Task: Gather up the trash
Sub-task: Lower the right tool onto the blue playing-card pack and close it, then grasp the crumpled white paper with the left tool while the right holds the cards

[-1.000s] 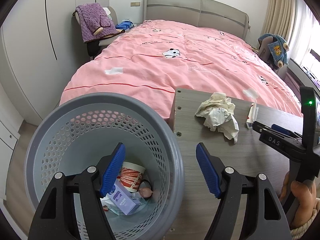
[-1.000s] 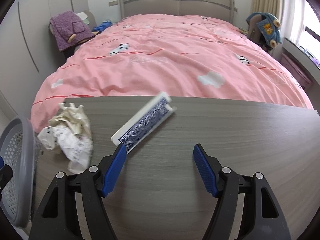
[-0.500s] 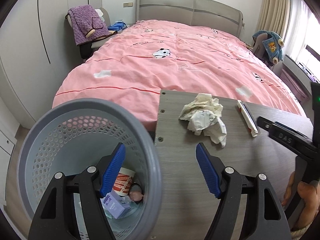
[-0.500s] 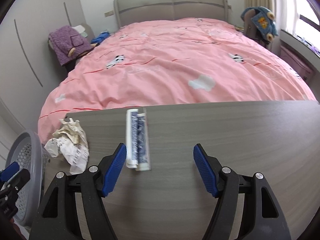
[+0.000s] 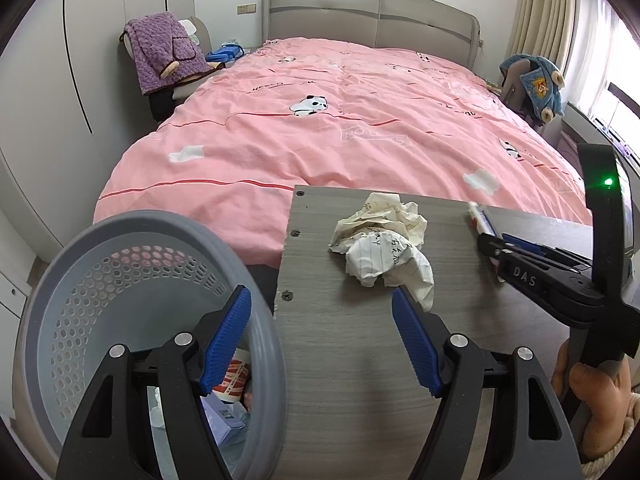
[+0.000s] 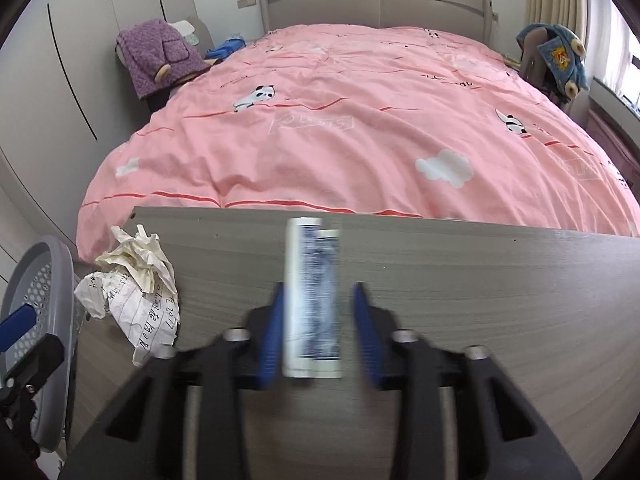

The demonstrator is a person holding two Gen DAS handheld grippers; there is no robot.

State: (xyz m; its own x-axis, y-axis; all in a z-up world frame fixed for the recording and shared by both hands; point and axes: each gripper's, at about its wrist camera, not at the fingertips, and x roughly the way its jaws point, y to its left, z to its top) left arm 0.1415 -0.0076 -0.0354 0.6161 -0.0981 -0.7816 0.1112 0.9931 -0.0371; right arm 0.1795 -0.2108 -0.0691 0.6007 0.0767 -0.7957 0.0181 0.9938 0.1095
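Note:
A crumpled paper wad [image 5: 384, 246] lies near the left end of the grey wooden table [image 5: 352, 380]; it also shows in the right wrist view [image 6: 134, 284]. A white-and-blue card box [image 6: 312, 296] lies on the table between the fingers of my right gripper [image 6: 316, 328], whose jaws are blurred and part-way closed around it, with a gap still visible on the right side. My left gripper [image 5: 320, 340] is open and empty, straddling the table's left edge and the rim of the grey mesh bin [image 5: 80, 280], just short of the paper wad.
The bin holds a red-and-white cup [image 5: 236, 376] and a pale blue box [image 5: 224, 420]. A bed with a pink duvet [image 5: 340, 128] lies beyond the table. A chair with a purple garment [image 5: 164, 56] stands left, a blue jacket [image 5: 536, 84] right.
My right gripper moved forward over the card box and its jaws narrowed around it. My left gripper shifted right, from over the bin toward the paper wad.

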